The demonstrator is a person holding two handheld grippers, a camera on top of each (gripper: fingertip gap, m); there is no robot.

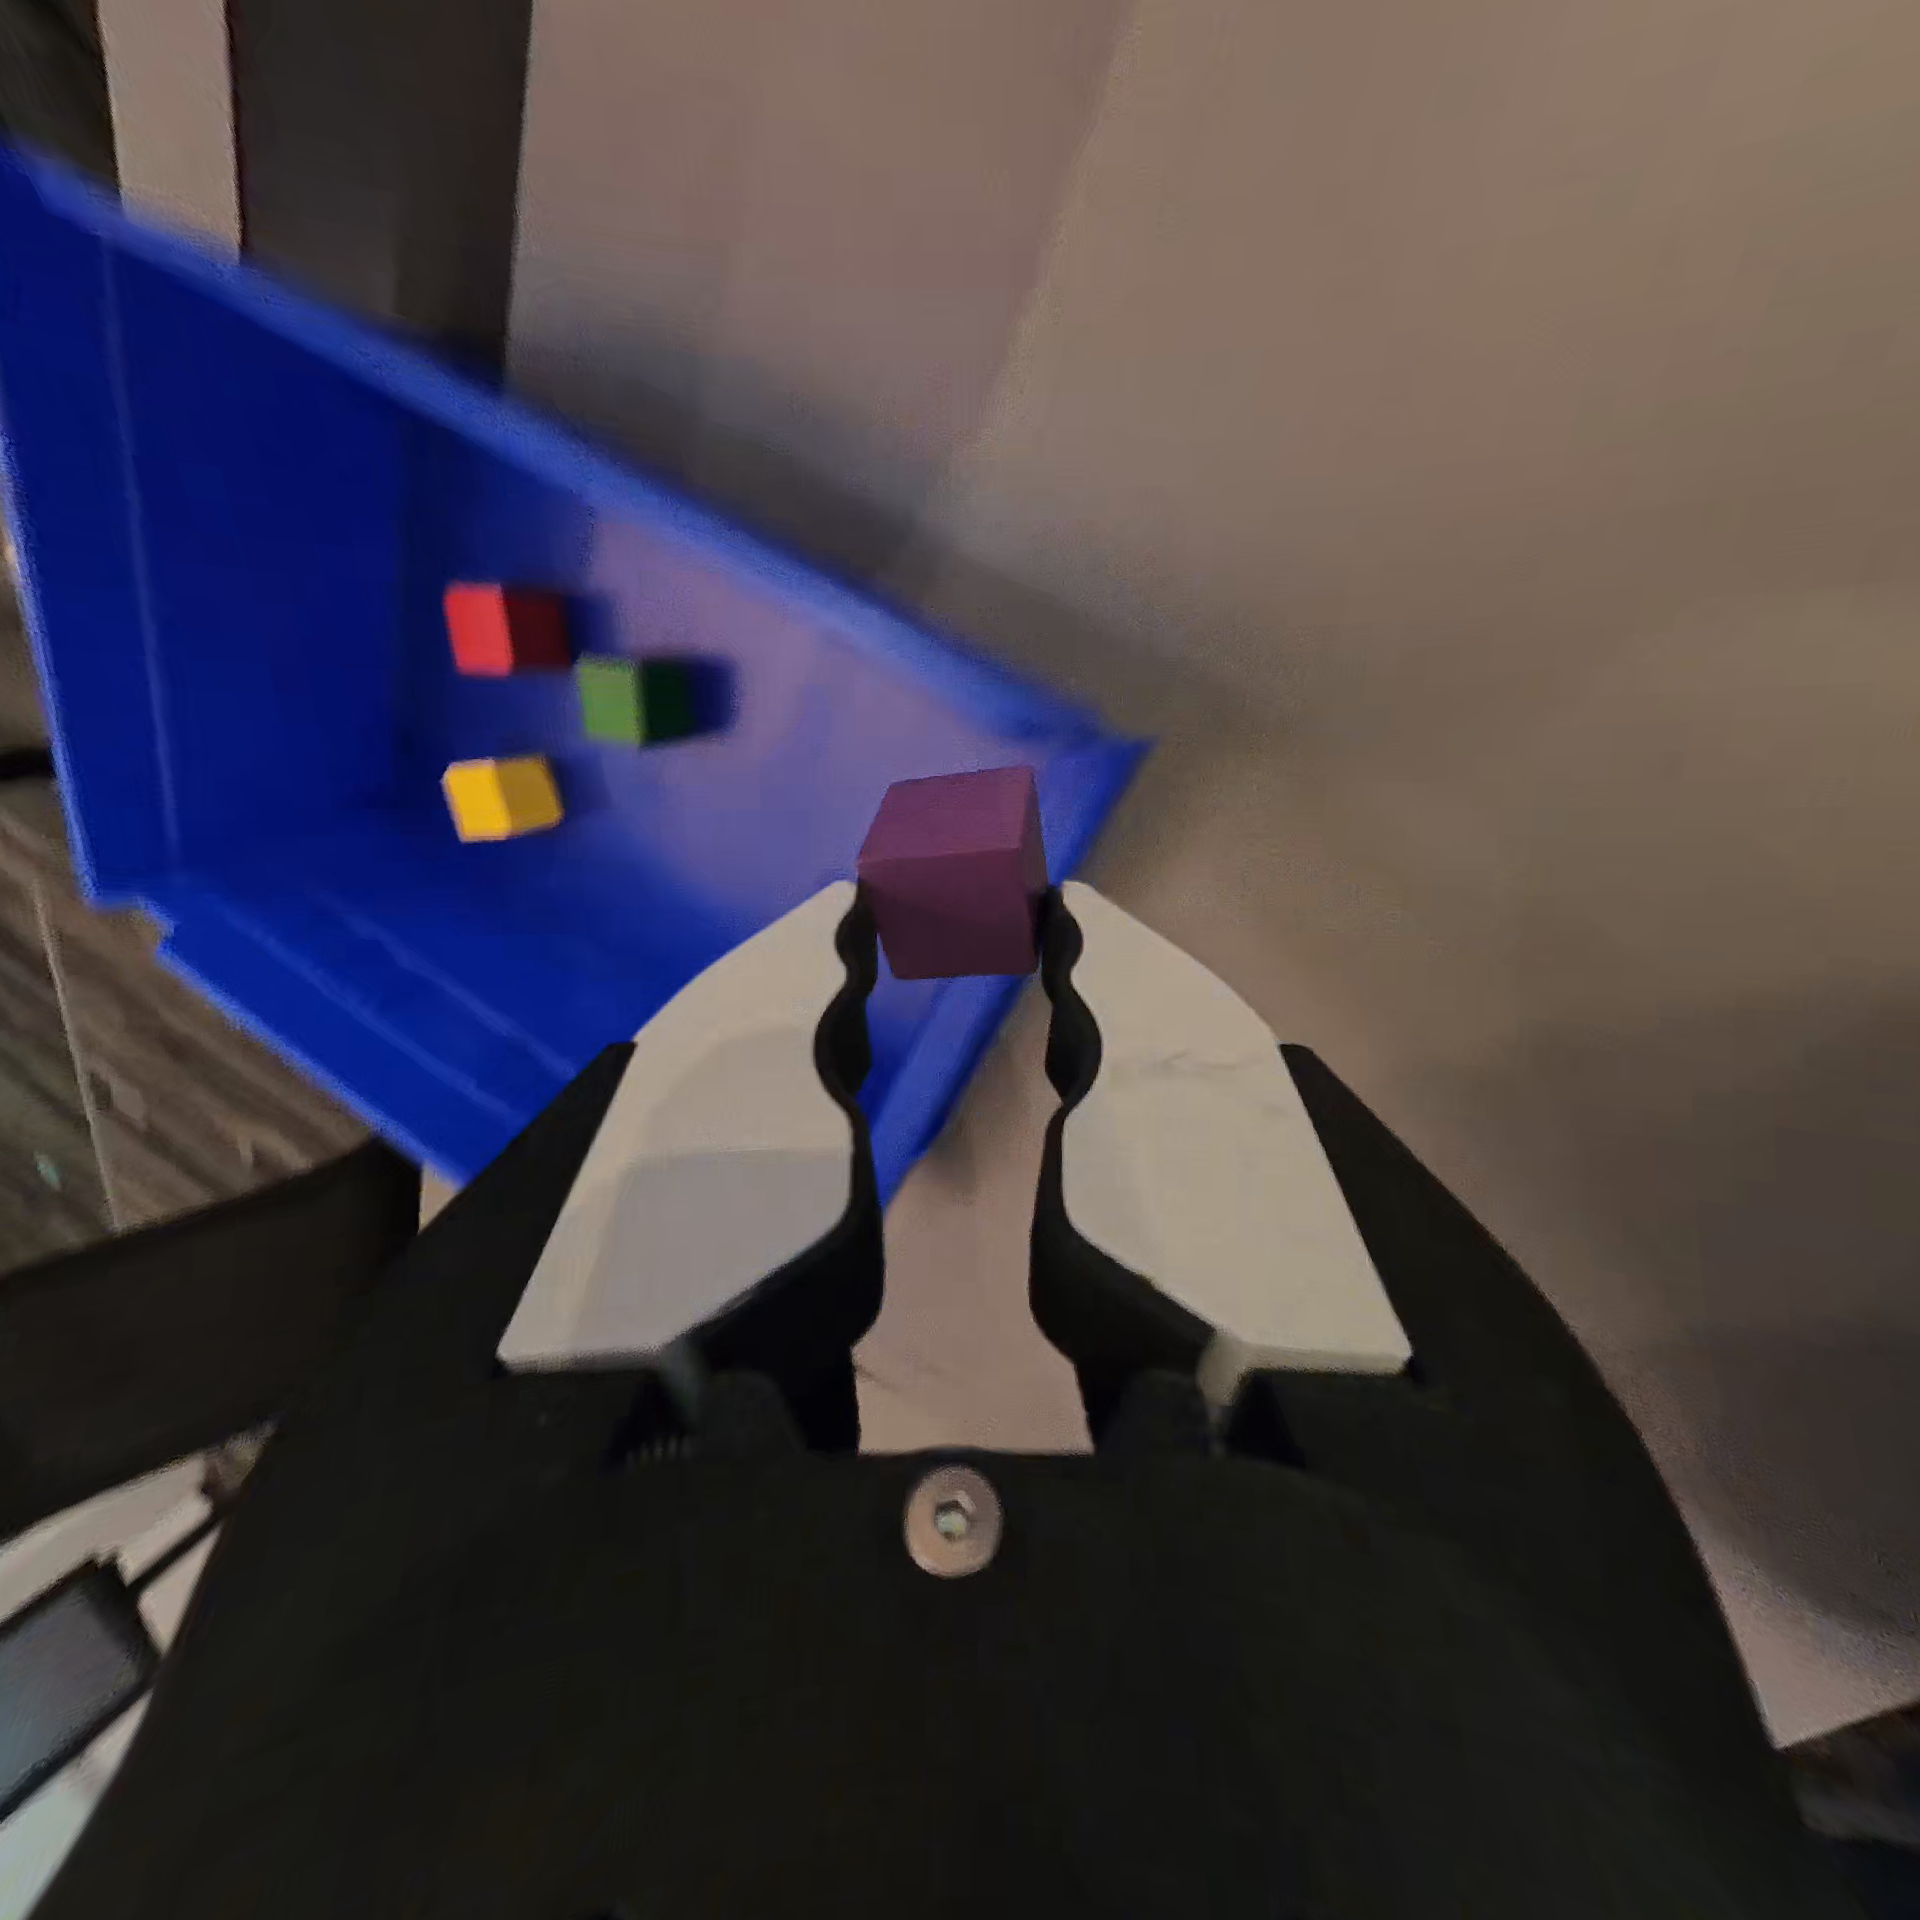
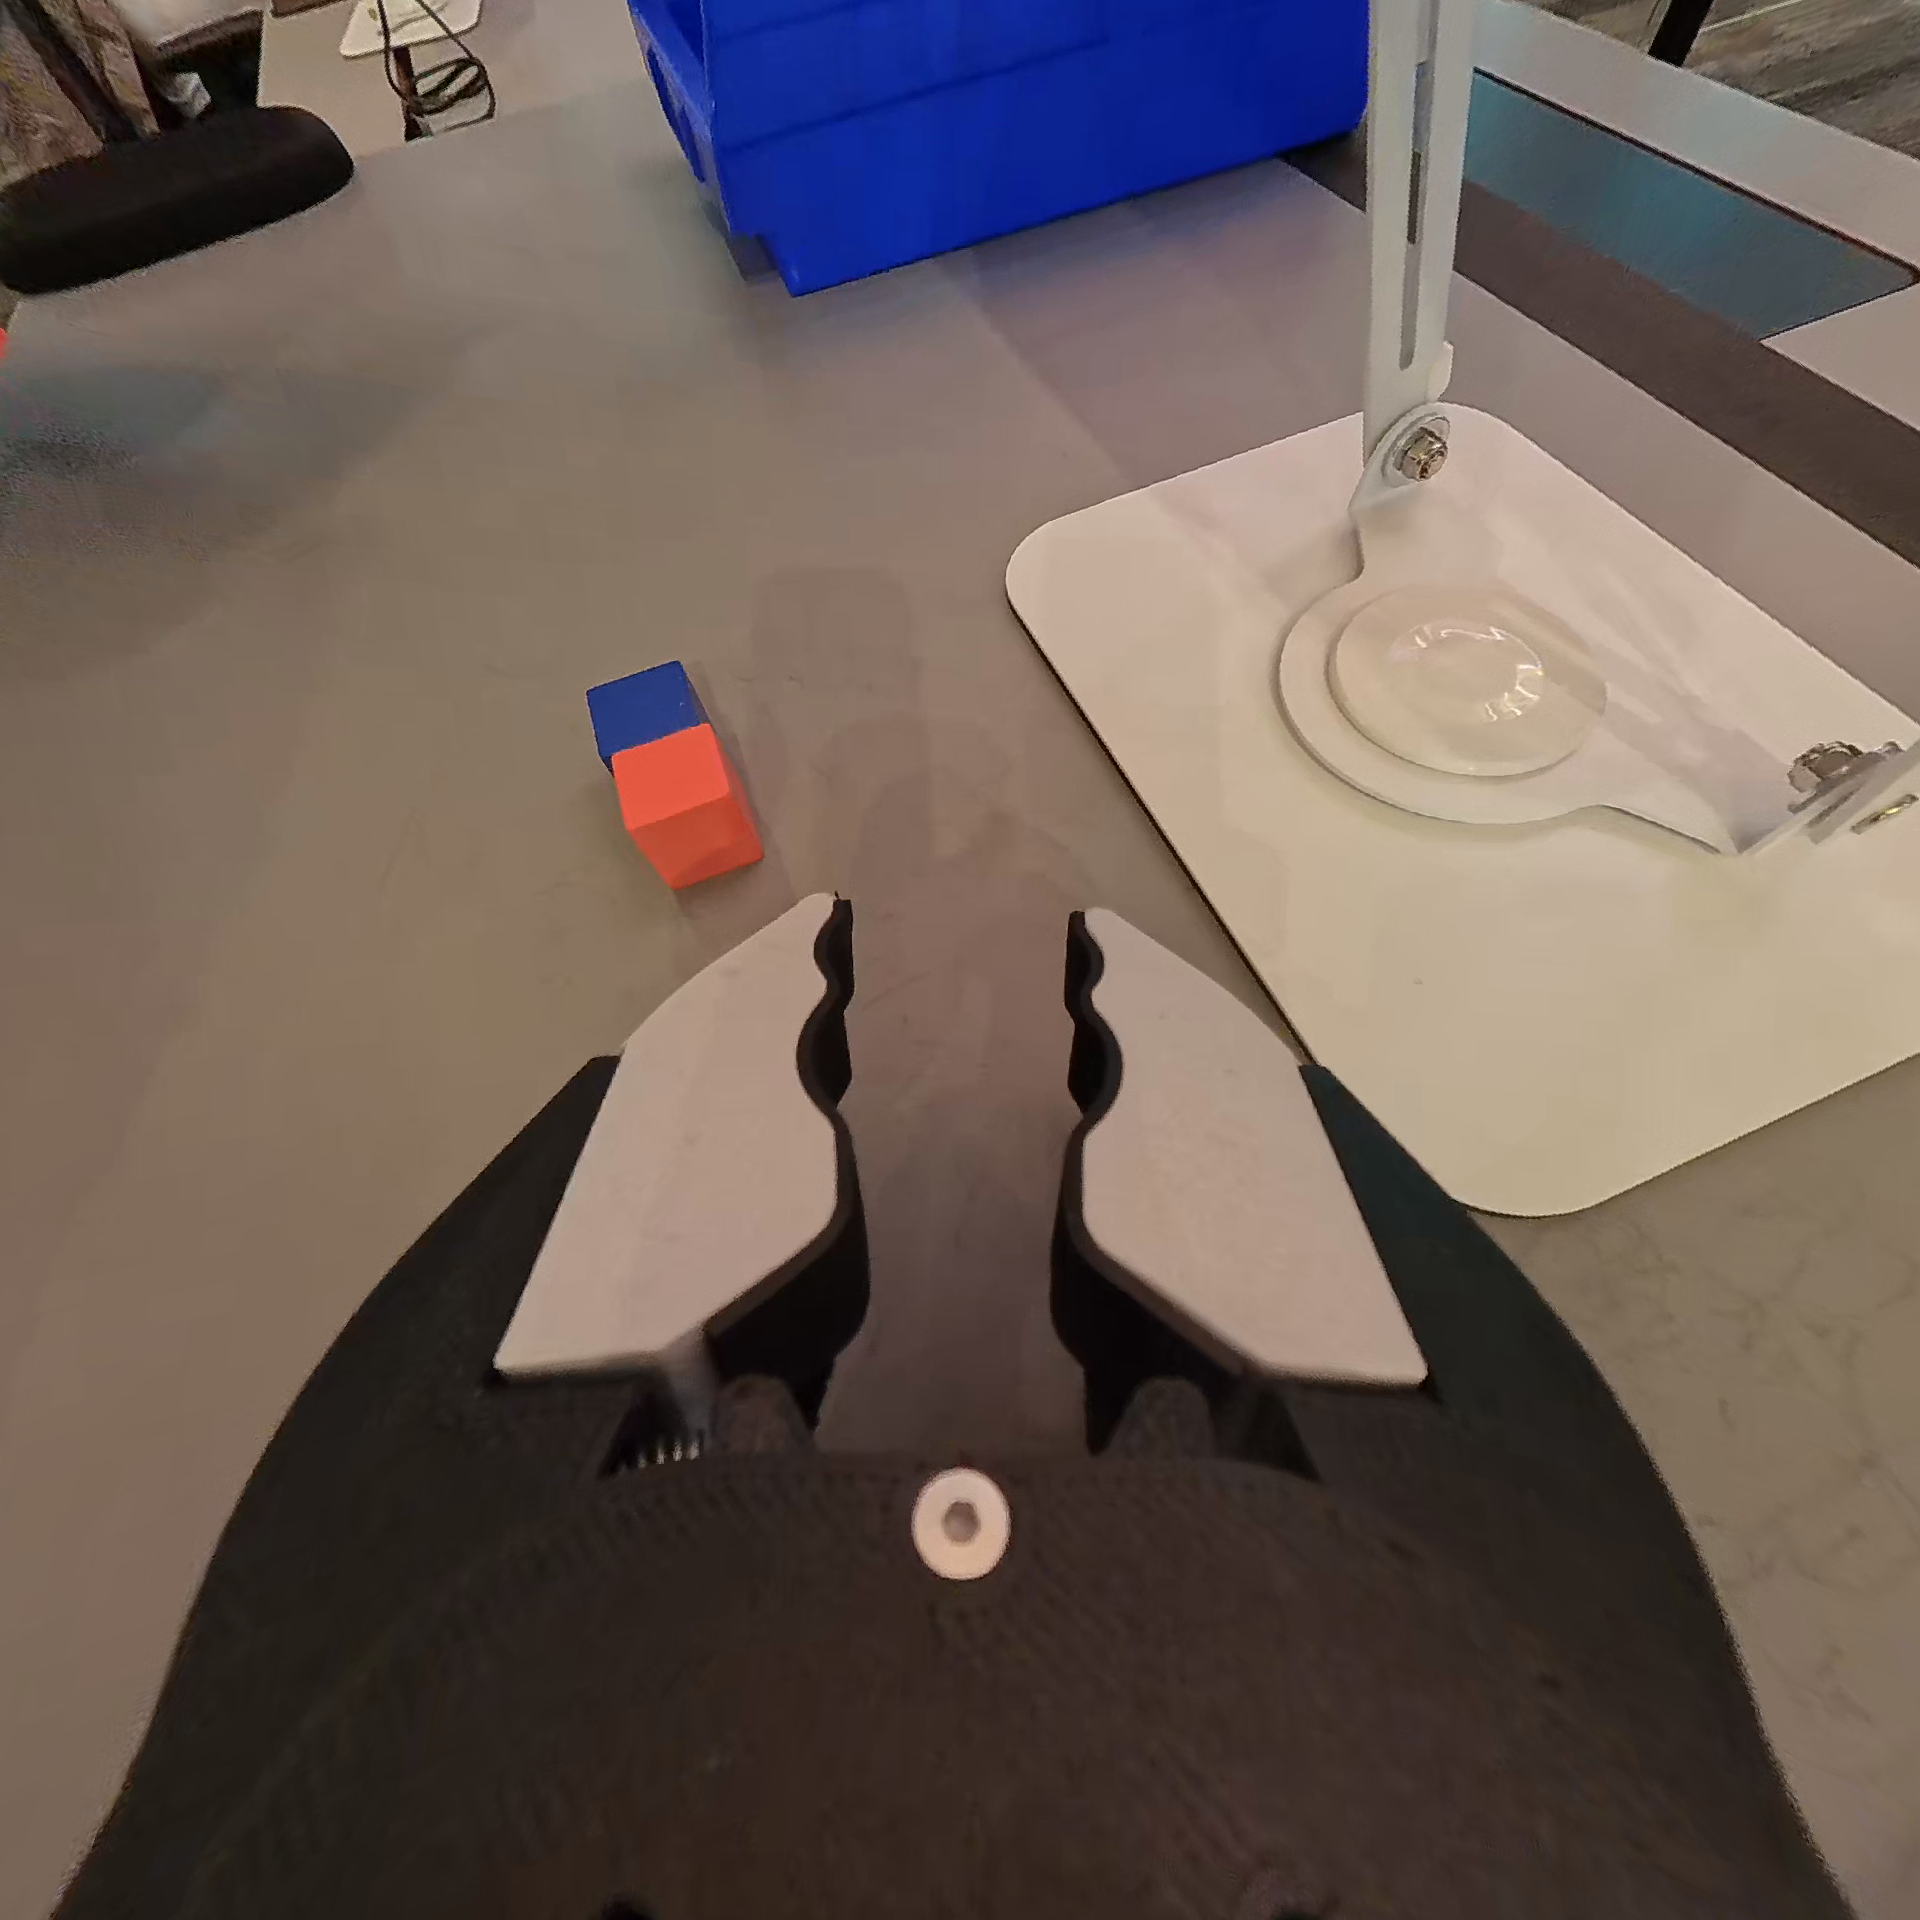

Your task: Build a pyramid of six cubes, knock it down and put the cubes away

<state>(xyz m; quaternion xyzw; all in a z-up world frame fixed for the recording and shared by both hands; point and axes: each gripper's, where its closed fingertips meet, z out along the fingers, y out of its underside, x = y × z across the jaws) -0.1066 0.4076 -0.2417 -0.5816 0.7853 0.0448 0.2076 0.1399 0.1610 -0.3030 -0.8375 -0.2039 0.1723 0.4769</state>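
My left gripper (image 1: 951,914) is shut on a purple cube (image 1: 954,873) and holds it in the air over the near corner of the blue bin (image 1: 312,499). Inside the bin lie a red cube (image 1: 506,629), a green cube (image 1: 636,701) and a yellow cube (image 1: 502,797). My right gripper (image 2: 958,914) is open and empty, low over the grey table (image 2: 416,499). An orange cube (image 2: 688,805) and a blue cube (image 2: 644,707) sit touching on the table, just ahead and left of my right fingertips. The blue bin also shows at the back in the right wrist view (image 2: 1018,135).
A white stand with a flat base plate (image 2: 1455,831) and an upright post (image 2: 1408,239) takes up the right side of the table. A black padded object (image 2: 166,192) lies at the back left. The left wrist view is motion-blurred.
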